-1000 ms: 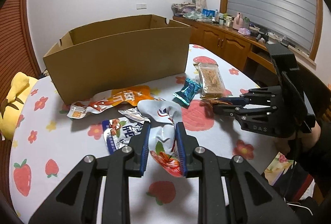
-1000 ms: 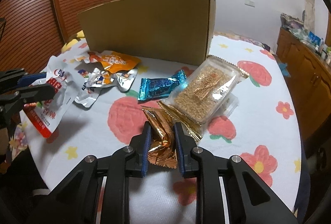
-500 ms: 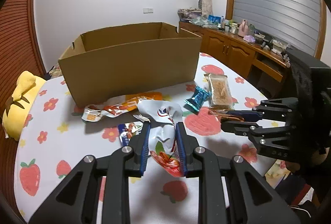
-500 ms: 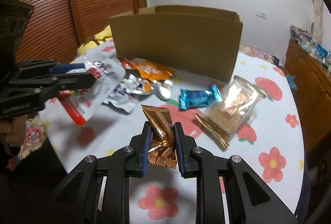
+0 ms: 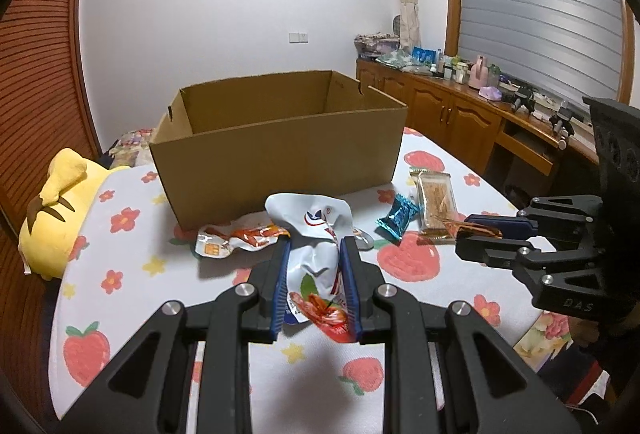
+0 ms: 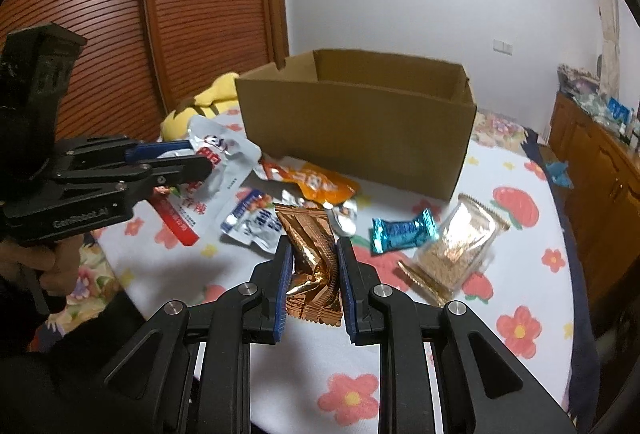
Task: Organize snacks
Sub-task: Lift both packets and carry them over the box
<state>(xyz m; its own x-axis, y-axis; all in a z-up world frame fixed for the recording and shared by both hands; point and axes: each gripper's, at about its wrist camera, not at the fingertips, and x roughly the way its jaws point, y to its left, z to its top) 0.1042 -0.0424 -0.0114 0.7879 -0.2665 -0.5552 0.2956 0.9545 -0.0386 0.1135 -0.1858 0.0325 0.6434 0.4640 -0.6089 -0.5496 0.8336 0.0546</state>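
Left wrist view: white pouch (image 5: 316,234) is pinched by left gripper (image 5: 314,288), copper-foil packet (image 6: 310,254) by right gripper (image 6: 312,286); either could slip, perhaps snagging the cardboard box (image 5: 280,149) rim at centre frame.

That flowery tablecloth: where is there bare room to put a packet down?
Free: the near edge of the tablecloth, before the clear cracker pack, and the left strip between brown cardboard box and yellow plush toy. Crowded: directly before the box, around the orange pouch.

Both tools, left (image 5: 314,282) and right (image 6: 312,276), angle downward, each clamped shut.
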